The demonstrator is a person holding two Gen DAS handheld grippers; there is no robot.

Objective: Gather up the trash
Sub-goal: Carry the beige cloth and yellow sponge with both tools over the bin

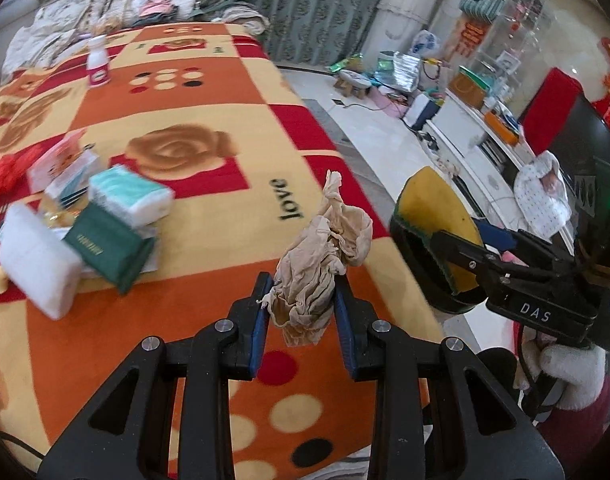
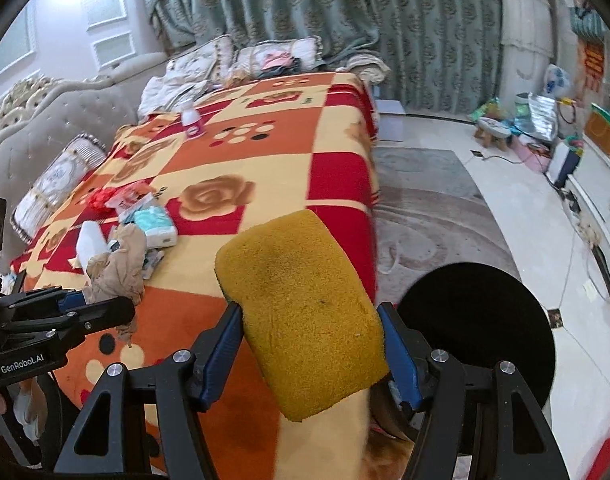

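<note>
1. Left tongs (image 1: 303, 300) are clamped on a crumpled beige paper wad (image 1: 319, 264); right tongs (image 2: 309, 344) grip a yellow sponge block (image 2: 301, 312).
2. Both items are held above the patterned blanket's (image 1: 209, 236) edge, near a round black bin (image 2: 477, 332).
3. Release is best made directly over the bin.

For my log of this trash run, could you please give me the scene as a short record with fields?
left gripper: shut on crumpled beige paper
right gripper: shut on yellow sponge
bin: black round bin on the floor beside the bed
left on blanket: tissue packs, green packet, white bottle
</note>
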